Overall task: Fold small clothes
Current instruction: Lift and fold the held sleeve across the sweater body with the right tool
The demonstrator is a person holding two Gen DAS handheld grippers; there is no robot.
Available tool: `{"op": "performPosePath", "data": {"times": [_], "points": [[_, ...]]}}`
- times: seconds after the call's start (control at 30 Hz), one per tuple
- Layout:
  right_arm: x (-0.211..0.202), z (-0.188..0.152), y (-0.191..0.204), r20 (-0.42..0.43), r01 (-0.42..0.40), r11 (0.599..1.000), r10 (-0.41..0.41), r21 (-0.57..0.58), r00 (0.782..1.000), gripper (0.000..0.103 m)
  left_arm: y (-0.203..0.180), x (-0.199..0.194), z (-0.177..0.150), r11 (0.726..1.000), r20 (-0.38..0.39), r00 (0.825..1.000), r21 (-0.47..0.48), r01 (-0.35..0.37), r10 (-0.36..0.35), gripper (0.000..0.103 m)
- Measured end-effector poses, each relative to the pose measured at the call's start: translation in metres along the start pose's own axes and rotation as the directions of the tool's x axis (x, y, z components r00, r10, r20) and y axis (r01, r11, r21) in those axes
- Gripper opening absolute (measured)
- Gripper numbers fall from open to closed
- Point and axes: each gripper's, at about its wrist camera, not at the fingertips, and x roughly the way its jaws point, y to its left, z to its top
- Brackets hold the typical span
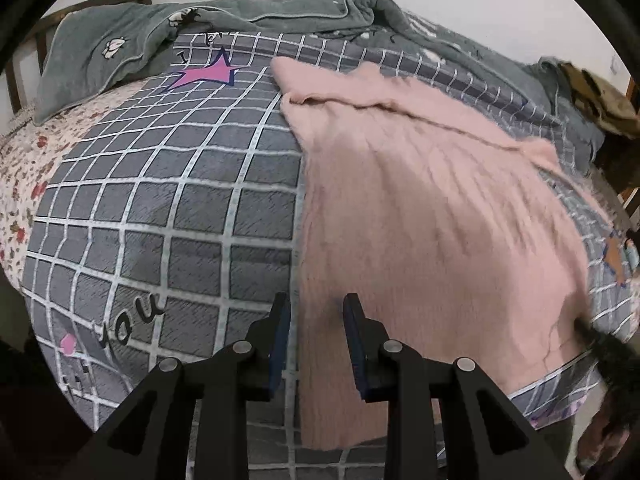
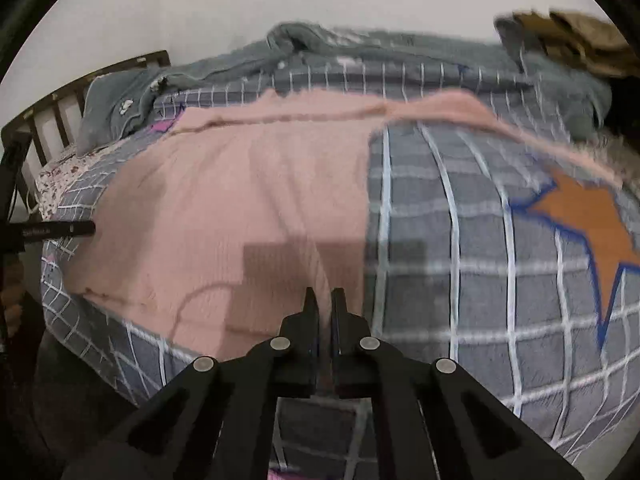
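Black left tongs (image 1: pixel 316 312) hover nearest the lens, jaws parted and holding nothing, right over the left edge of a pink sweater (image 1: pixel 420 208). That sweater lies spread flat on a bed covered by a grey checked quilt (image 1: pixel 160 200).

Going left to right in the left wrist view: a floral sheet (image 1: pixel 24 184) at the far left, then lettering printed on the quilt reading "you" (image 1: pixel 132 320), with more letters below it too cut off to read. Farther back sits a pink star (image 1: pixel 208 74) with some writing above it, too small to make out. A grey-green blanket (image 1: pixel 132 36) is bunched along the headboard (image 1: pixel 24 52).

In the right wrist view the right tongs (image 2: pixel 325 300) are clenched, with a fold of the sweater's lower edge seemingly pinched between them, though blur makes this uncertain. To their right an orange star (image 2: pixel 588 216) is printed on the quilt.
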Motion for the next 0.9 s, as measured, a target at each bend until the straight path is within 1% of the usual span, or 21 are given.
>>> {"op": "performPosePath", "data": {"times": [0.07, 0.13, 0.17, 0.23, 0.27, 0.3, 0.33, 0.37, 0.4, 0.47, 0.53, 0.6, 0.63, 0.67, 0.7, 0.77, 0.8, 0.83, 0.87, 0.9], "points": [[-0.005, -0.007, 0.003, 0.022, 0.007, 1.000, -0.007, -0.023, 1.000, 0.007, -0.004, 0.002, 0.008, 1.000, 0.000, 1.000, -0.005, 0.015, -0.015, 0.026], [-0.007, -0.007, 0.009, 0.007, 0.025, 0.997, -0.025, -0.070, 1.000, 0.010, -0.012, 0.004, 0.019, 1.000, 0.000, 1.000, 0.009, 0.010, -0.010, 0.026], [-0.010, -0.005, 0.010, -0.013, 0.018, 0.996, -0.020, -0.091, 1.000, 0.012, -0.017, 0.005, 0.025, 1.000, 0.005, 1.000, 0.018, 0.010, -0.010, 0.026], [-0.018, 0.002, 0.007, -0.015, -0.008, 0.996, 0.007, -0.083, 1.000, 0.013, -0.025, 0.008, 0.036, 0.999, 0.016, 1.000, 0.037, 0.002, -0.003, 0.026], [-0.023, 0.007, 0.004, -0.005, -0.022, 0.997, 0.022, -0.076, 1.000, 0.022, -0.030, 0.009, 0.042, 0.999, 0.023, 1.000, 0.050, -0.001, 0.000, 0.026], [-0.028, 0.013, 0.000, 0.010, -0.028, 0.997, 0.028, -0.071, 1.000, 0.040, -0.033, 0.011, 0.046, 0.998, 0.026, 1.000, 0.057, -0.002, 0.001, 0.026], [-0.033, 0.020, -0.004, 0.031, -0.021, 0.998, 0.023, -0.066, 0.999, 0.049, -0.037, 0.014, 0.053, 0.998, 0.028, 1.000, 0.066, -0.003, 0.001, 0.026], [-0.039, 0.026, -0.010, 0.065, -0.001, 0.998, 0.005, -0.061, 0.998, 0.061, -0.042, 0.019, 0.059, 0.997, 0.028, 1.000, 0.074, -0.005, 0.002, 0.026], [-0.045, 0.034, -0.017, 0.107, 0.025, 0.998, -0.019, -0.051, 0.994, 0.064, -0.046, 0.023, 0.066, 0.997, 0.029, 1.000, 0.081, -0.008, 0.005, 0.026], [-0.049, 0.051, -0.034, 0.150, 0.058, 0.998, -0.054, -0.023, 0.987, 0.068, -0.051, 0.031, 0.078, 0.996, 0.031, 0.999, 0.090, -0.019, 0.017, 0.026], [-0.048, 0.070, -0.053, 0.162, 0.090, 0.996, -0.090, 0.011, 0.983, 0.069, -0.056, 0.039, 0.091, 0.995, 0.035, 0.999, 0.092, -0.024, 0.021, 0.026], [-0.045, 0.086, -0.076, 0.176, 0.129, 0.990, -0.136, 0.050, 0.975, 0.069, -0.059, 0.051, 0.104, 0.996, 0.034, 0.999, 0.089, -0.028, 0.025, 0.029], [-0.043, 0.094, -0.091, 0.183, 0.153, 0.985, -0.166, 0.079, 0.969, 0.069, -0.060, 0.058, 0.109, 0.995, 0.028, 0.999, 0.089, -0.033, 0.031, 0.032], [-0.040, 0.101, -0.107, 0.185, 0.178, 0.978, -0.196, 0.111, 0.963, 0.069, -0.061, 0.063, 0.112, 0.995, 0.023, 0.999, 0.090, -0.038, 0.036, 0.035], [-0.037, 0.106, -0.122, 0.183, 0.196, 0.970, -0.221, 0.145, 0.958, 0.069, -0.063, 0.069, 0.115, 0.995, 0.017, 0.999, 0.094, -0.041, 0.040, 0.035], [-0.031, 0.117, -0.159, 0.158, 0.240, 0.941, -0.281, 0.238, 0.946, 0.069, -0.066, 0.080, 0.119, 0.994, 0.007, 0.999, 0.104, -0.037, 0.037, 0.035], [-0.028, 0.121, -0.177, 0.148, 0.250, 0.927, -0.299, 0.280, 0.943, 0.069, -0.068, 0.084, 0.120, 0.993, 0.015, 0.999, 0.107, -0.040, 0.039, 0.037], [-0.026, 0.123, -0.198, 0.140, 0.253, 0.911, -0.311, 0.326, 0.940, 0.069, -0.070, 0.087, 0.120, 0.993, 0.027, 0.999, 0.110, -0.046, 0.043, 0.044], [-0.023, 0.125, -0.215, 0.133, 0.254, 0.897, -0.319, 0.361, 0.939, 0.069, -0.071, 0.089, 0.121, 0.992, 0.037, 0.998, 0.114, -0.051, 0.047, 0.057], [-0.019, 0.126, -0.236, 0.121, 0.251, 0.881, -0.323, 0.402, 0.939, 0.069, -0.073, 0.092, 0.121, 0.992, 0.046, 0.998, 0.119, -0.049, 0.044, 0.068]]}}
